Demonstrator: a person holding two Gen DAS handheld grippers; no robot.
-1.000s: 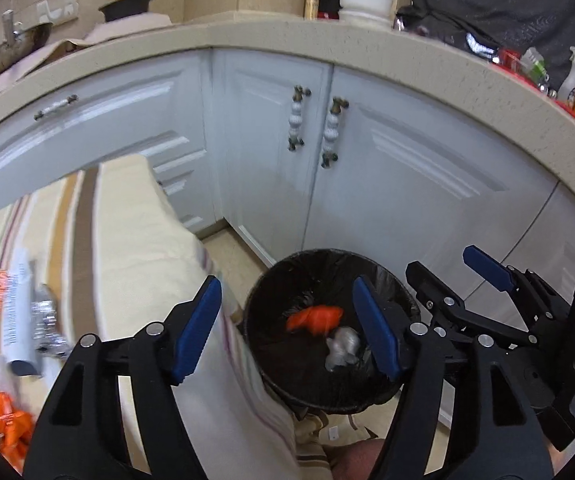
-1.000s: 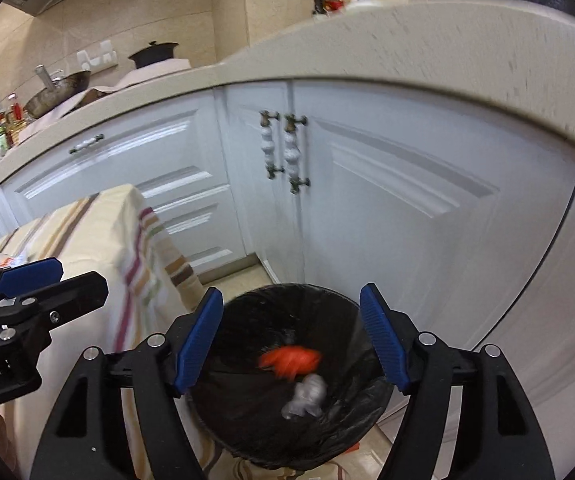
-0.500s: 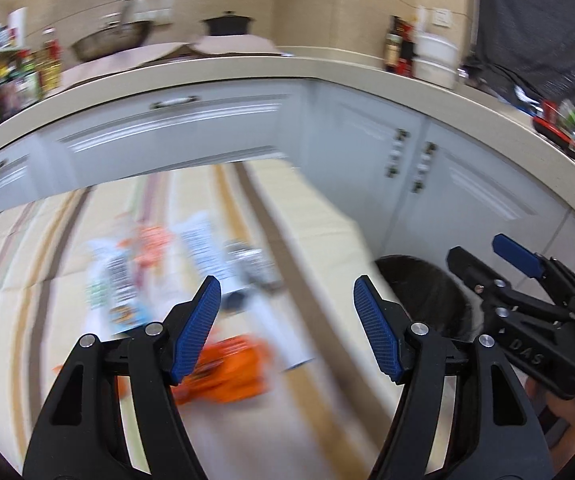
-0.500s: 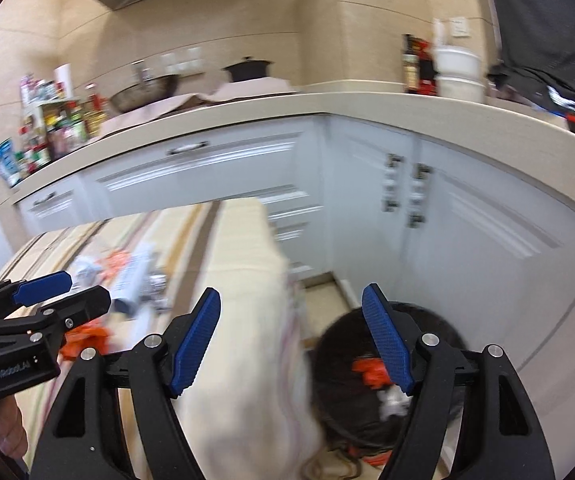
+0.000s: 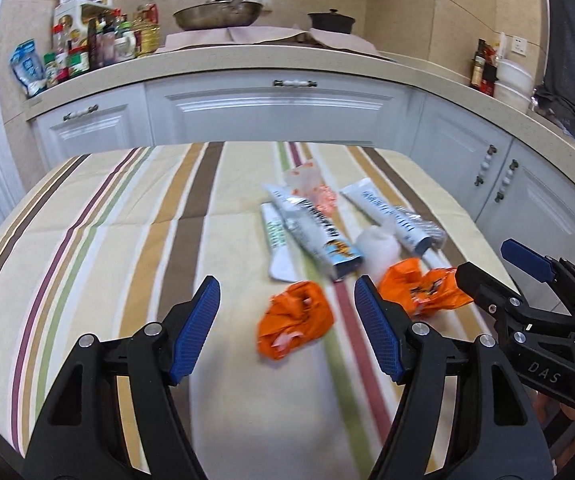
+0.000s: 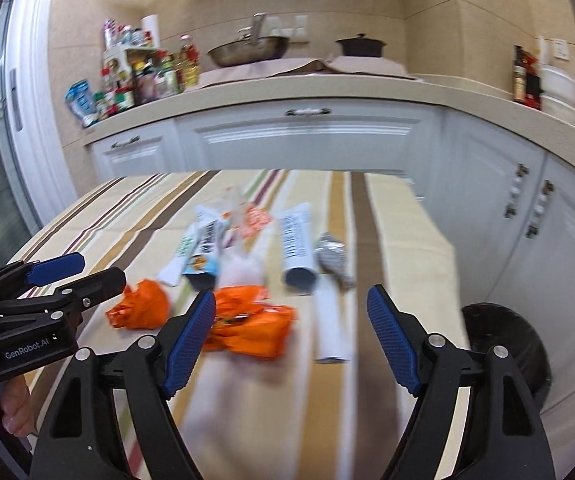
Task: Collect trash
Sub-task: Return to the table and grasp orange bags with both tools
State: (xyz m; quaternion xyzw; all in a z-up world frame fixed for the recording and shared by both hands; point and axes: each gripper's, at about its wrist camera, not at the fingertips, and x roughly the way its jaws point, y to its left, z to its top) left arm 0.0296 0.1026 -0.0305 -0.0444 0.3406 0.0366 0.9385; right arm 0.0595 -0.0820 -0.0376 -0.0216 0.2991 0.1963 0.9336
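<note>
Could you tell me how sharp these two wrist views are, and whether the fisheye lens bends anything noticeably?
Left wrist view: mild blur on the wrappers, countertop bowed by the lens. Right wrist view: heavier motion smear over the tablecloth and trash.

Orange wrappers (image 5: 295,319) lie on the cream cloth (image 5: 127,240) striped brown, green and maroon; beside it, a black bin (image 6: 503,344); white cabinets (image 5: 279,112) behind.

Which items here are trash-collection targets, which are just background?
Job:
- crumpled orange wrapper
- second orange wrapper
- tubes and packets
- foil wad
- black bin
- left gripper and right gripper, both open and empty

Background:
- wok
- black pot
- condiment bottles
- striped tablecloth
</note>
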